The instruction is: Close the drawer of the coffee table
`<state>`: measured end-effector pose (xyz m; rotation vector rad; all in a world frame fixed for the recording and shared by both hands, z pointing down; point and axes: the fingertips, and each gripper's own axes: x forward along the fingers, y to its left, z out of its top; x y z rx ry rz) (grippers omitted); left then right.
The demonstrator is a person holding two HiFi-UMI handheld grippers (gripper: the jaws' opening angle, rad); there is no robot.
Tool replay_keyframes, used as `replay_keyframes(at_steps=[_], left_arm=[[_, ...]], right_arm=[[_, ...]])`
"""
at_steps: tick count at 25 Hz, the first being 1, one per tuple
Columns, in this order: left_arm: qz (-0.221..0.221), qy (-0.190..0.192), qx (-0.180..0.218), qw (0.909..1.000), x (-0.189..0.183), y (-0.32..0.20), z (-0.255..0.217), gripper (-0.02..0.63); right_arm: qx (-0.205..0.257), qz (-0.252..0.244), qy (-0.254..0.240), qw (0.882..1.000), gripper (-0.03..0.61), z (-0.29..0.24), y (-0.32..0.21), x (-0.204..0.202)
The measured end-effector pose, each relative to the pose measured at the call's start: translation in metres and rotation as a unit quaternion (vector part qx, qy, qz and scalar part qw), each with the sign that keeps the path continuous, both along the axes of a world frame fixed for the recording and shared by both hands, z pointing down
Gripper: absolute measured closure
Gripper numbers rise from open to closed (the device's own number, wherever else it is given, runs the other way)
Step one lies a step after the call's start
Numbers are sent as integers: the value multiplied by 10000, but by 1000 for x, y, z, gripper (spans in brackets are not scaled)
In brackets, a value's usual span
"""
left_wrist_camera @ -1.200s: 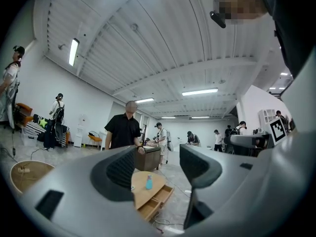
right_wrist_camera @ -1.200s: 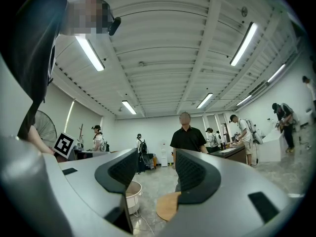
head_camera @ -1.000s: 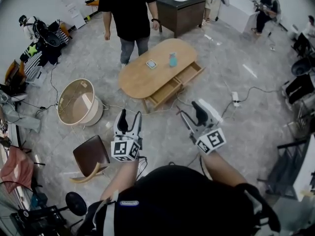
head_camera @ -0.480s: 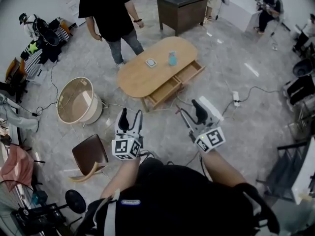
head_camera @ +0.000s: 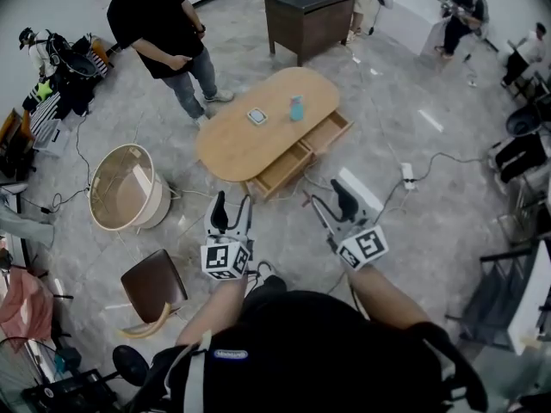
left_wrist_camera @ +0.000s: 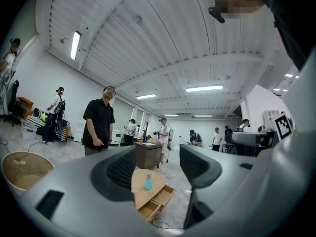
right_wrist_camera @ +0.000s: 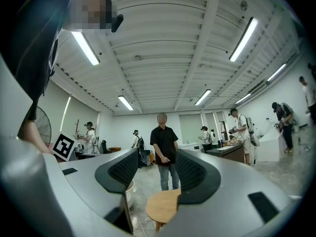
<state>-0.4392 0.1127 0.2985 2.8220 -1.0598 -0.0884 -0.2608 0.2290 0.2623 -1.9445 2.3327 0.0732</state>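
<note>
The oval wooden coffee table [head_camera: 245,140] stands ahead of me on the floor. Its two drawers [head_camera: 282,169] [head_camera: 328,132] are pulled out on the side facing me, and both look empty. A blue bottle [head_camera: 296,107] and a small flat item [head_camera: 256,116] sit on the top. My left gripper [head_camera: 232,206] and right gripper [head_camera: 325,198] are held in the air short of the table, both open and holding nothing. The left gripper view shows the table [left_wrist_camera: 143,189], the bottle [left_wrist_camera: 148,181] and the open drawers [left_wrist_camera: 157,202] between its jaws. The right gripper view catches one end of the table [right_wrist_camera: 163,205].
A person in black [head_camera: 164,37] stands beyond the table's left end. A round basket [head_camera: 120,188] and a brown chair [head_camera: 155,275] are at my left. A dark cabinet [head_camera: 308,11] stands behind the table. A power strip [head_camera: 407,175] and cables lie on the floor at right.
The person in black has walked to the left, away from the table's far side. My view has shifted a little; both grippers stay open in much the same pose.
</note>
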Motion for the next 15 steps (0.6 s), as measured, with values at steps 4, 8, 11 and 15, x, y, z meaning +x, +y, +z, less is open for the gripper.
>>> replay_keyframes(at_steps=[4, 8, 11, 15], left_arm=[[61, 19, -58, 10000, -2, -33, 13, 353], [173, 31, -169, 9997, 1, -62, 32, 353], [264, -3, -260, 9993, 8, -86, 49, 353], [339, -83, -341, 9988, 20, -109, 66, 353]], right_arm=[[-123, 40, -35, 9999, 367, 12, -36, -4], [-223, 195, 27, 9996, 367, 32, -71, -1], [-298, 265, -36, 9992, 367, 49, -96, 3], [-417, 352, -97, 9985, 367, 63, -119, 11]])
